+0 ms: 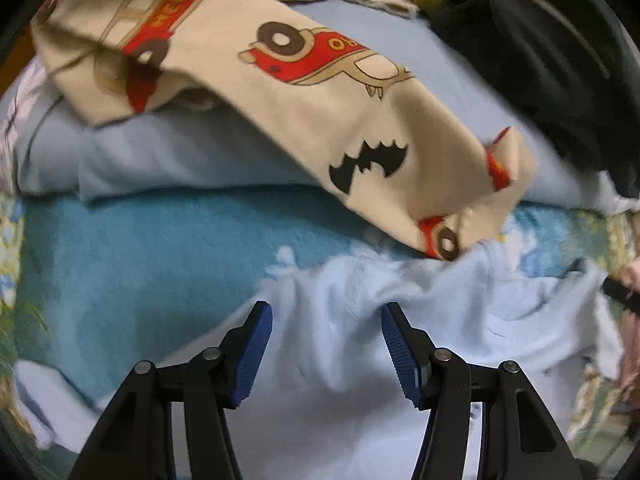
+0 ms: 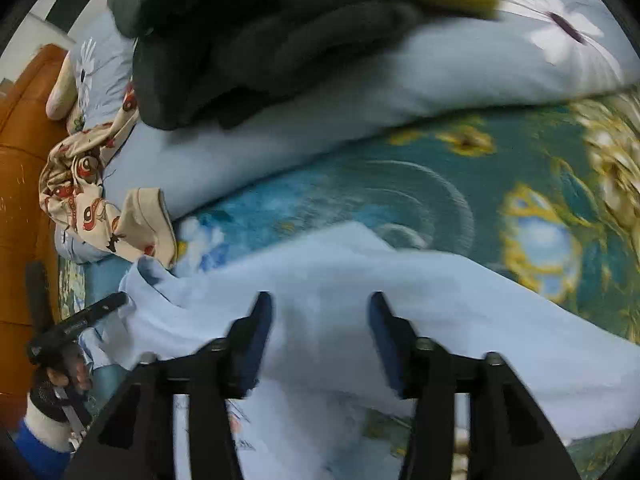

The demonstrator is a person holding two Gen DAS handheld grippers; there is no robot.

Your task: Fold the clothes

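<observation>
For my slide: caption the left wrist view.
Open left gripper over a pale blue garment, cream car-print cloth beyond.

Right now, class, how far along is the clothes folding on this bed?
Early. Nothing looks folded yet. In hand: the crumpled pale blue garment lies under both open grippers, left gripper and right gripper, neither gripping it. Left: the cream car-print garment and the dark grey clothing lie heaped on the light blue bedding.

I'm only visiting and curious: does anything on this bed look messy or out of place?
Yes. A cream car-print garment sprawls unfolded across the pale blue pillow, and dark clothes are heaped behind. The light blue garment beneath both open tongs lies rumpled.
</observation>
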